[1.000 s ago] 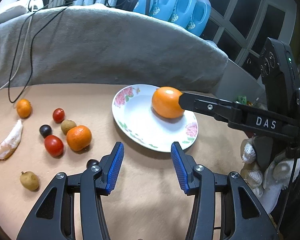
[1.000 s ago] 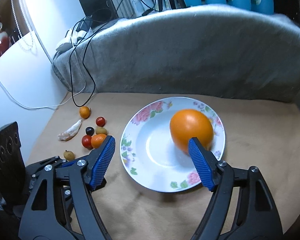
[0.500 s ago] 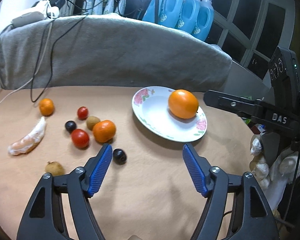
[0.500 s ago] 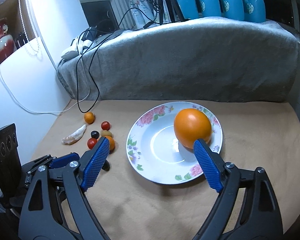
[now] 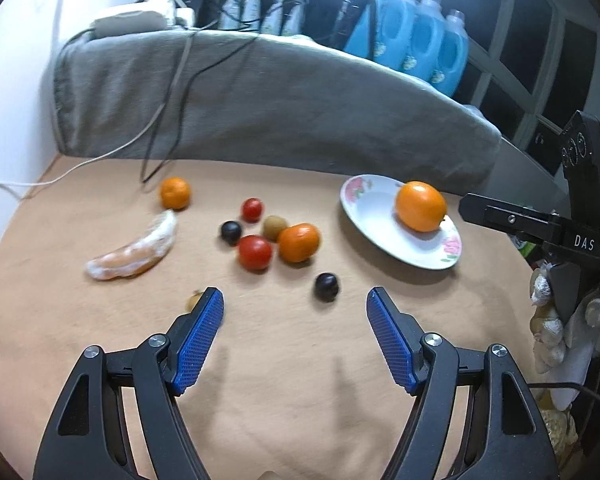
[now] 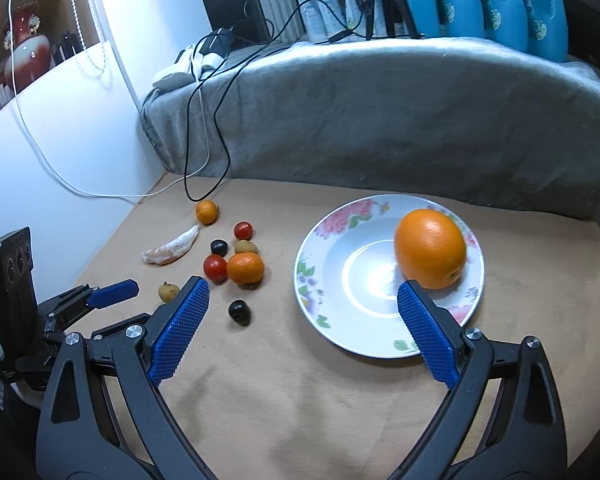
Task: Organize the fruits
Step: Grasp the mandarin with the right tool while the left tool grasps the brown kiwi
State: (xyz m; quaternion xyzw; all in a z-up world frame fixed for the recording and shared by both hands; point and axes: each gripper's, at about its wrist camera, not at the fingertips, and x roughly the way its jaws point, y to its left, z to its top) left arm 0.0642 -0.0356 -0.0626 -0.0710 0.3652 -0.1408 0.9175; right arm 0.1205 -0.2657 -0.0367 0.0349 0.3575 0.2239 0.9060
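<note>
A big orange (image 6: pixel 430 254) rests on the flowered plate (image 6: pixel 340 280), just beyond my right gripper (image 6: pixel 303 284). That gripper's jaws are opening and nothing is between the pads. My left gripper (image 5: pixel 294 294) stands open over the tan table, pointing at the loose fruit. Nearest is a dark grape (image 5: pixel 326 287). Farther off lie a mandarin (image 5: pixel 299 242), a red tomato (image 5: pixel 254 252), a smaller tomato (image 5: pixel 252 209), a brown longan (image 5: pixel 275 227), another grape (image 5: pixel 231 232), a small mandarin (image 5: pixel 175 193) and a peeled segment (image 5: pixel 136 250). A second longan (image 5: pixel 194 300) peeks out behind the left finger.
A grey blanket (image 5: pixel 300 100) walls off the table's far side, with cables (image 6: pixel 204 120) hanging over it onto the table. Blue detergent bottles (image 5: pixel 416 36) stand behind. A white wall (image 6: pixel 60 140) borders the left edge. A gloved hand (image 5: pixel 556 320) holds the right gripper.
The right gripper has let go of the orange on the plate, drawn back and spread wider. The left gripper has swung away from the plate toward the loose fruit, its jaws wider.
</note>
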